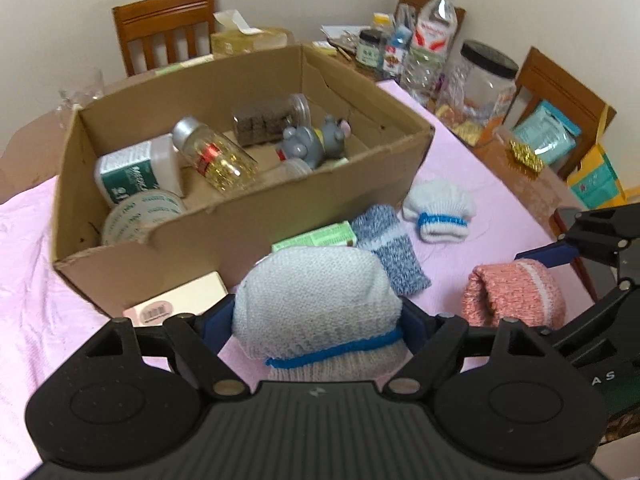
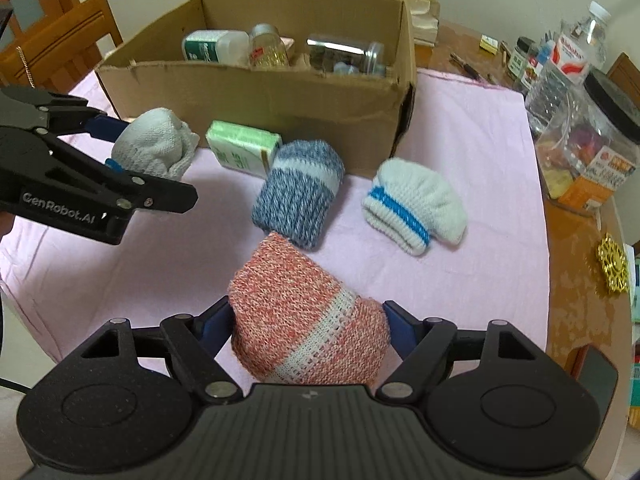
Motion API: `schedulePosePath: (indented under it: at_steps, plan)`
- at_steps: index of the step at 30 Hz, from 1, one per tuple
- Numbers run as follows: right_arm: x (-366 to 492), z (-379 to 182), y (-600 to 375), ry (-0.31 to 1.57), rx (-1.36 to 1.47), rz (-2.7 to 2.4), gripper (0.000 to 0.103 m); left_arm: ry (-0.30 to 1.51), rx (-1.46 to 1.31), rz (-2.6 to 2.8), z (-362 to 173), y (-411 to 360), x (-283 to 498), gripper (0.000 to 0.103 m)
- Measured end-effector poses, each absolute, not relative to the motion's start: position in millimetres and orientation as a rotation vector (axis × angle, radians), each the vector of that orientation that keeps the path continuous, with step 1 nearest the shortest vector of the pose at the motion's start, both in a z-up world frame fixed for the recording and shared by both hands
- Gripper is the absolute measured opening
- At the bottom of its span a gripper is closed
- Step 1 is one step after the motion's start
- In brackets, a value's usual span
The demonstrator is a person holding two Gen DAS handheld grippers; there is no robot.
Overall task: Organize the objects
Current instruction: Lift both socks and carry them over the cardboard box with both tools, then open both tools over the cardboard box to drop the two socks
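While both bundles sat clamped between their fingers, the cardboard box point(image 1: 240, 216) lay ahead of and beyond both sets of fingertips, its open top facing up. The left gripper point(image 1: 320, 320) held the pale sock roll point(image 1: 316, 300), pads pressed on either side; the right gripper point(image 2: 308, 324) gripped the pink sock roll point(image 2: 304, 320) likewise. Judging by the views, the left one was nearer the box wall, so it would probably reach the opening first.

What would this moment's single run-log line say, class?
left tool: shut on white sock bundle | right tool: shut on pink sock bundle | cardboard box: holds bottles, awaiting socks
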State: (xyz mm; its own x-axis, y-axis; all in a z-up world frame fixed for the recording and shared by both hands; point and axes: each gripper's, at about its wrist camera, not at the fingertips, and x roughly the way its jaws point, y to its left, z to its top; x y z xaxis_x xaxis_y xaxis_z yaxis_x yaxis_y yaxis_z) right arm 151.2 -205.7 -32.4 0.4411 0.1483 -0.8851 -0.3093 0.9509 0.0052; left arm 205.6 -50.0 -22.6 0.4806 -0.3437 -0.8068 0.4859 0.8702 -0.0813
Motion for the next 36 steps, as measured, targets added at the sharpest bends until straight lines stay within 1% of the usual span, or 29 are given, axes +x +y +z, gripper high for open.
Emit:
schedulePosePath:
  at_steps: [9,19,24,30,32,36]
  plan:
    - [166.0,-4.8,-205.0,1.022,-0.173,0.331,0.082,0.896,0.160,-0.462,9.6,-45.2,211.9,0.082]
    - [204.6,36.5,-195.6,0.893,-0.225,0.392,0.082,0.802,0.149,-0.431,43.2,-48.2,259.7,0.082]
    - [233.4,50.8,-188.8,0.840,-0.245,0.418,0.082,0.807,0.148,-0.404,48.4,-51.2,297.7,0.082]
    - [268.2,55.2,-178.7,0.803,-0.277,0.449,0.082,0.813,0.160,-0.382,44.6,-55.5,330.5,0.082]
    - [277.5,54.5,-177.1,0.797,-0.276,0.455,0.084,0.815,0.172,-0.379,42.3,-58.0,336.9,0.082]
    - [287.6,52.0,-181.9,0.797,-0.242,0.449,0.099,0.827,0.176,-0.384,37.6,-63.9,349.6,0.082]
